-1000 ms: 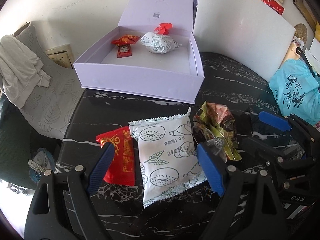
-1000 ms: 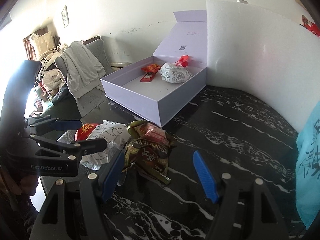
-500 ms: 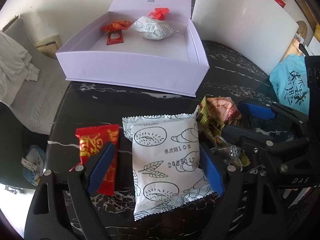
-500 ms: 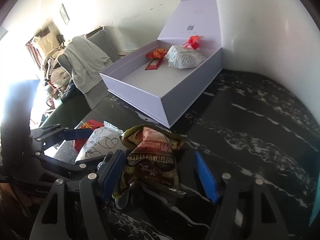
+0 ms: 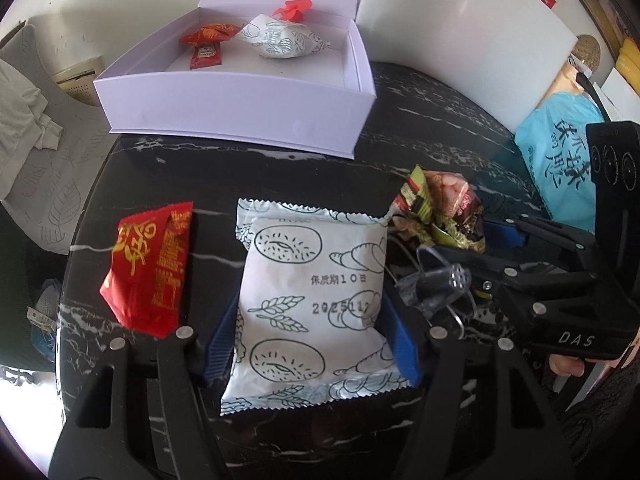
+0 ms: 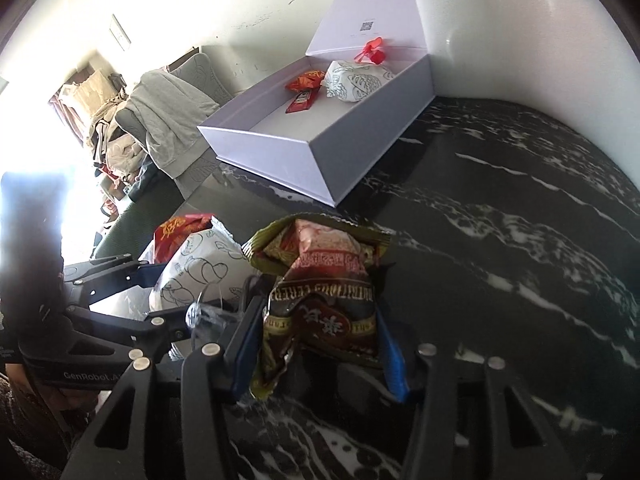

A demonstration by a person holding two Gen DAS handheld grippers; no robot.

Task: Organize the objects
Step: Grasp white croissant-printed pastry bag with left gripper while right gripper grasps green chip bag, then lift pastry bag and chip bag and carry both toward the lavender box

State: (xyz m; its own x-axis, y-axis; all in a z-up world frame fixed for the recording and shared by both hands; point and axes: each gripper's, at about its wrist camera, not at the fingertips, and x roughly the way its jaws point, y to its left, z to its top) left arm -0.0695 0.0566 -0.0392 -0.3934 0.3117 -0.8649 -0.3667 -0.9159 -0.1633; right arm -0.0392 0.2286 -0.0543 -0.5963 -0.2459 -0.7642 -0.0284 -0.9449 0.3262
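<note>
A white bread packet with printed drawings lies on the black marble table. My left gripper is closing on it, and both blue pads touch its sides. To its right, my right gripper is closing on a crumpled green-and-brown snack packet, whose sides are pinched between the pads. A red packet lies loose to the left of the white one. Behind them stands an open lilac box holding red sachets, another white packet and a red bow.
A clear plastic piece lies between the two packets. A white board leans at the back right, with a blue bag beside it. A chair draped with grey cloth stands past the table's left edge.
Both grippers have tilted down over their packets and their jaws have narrowed from wide apart to touching the packets' sides. The packets still lie on the table.
</note>
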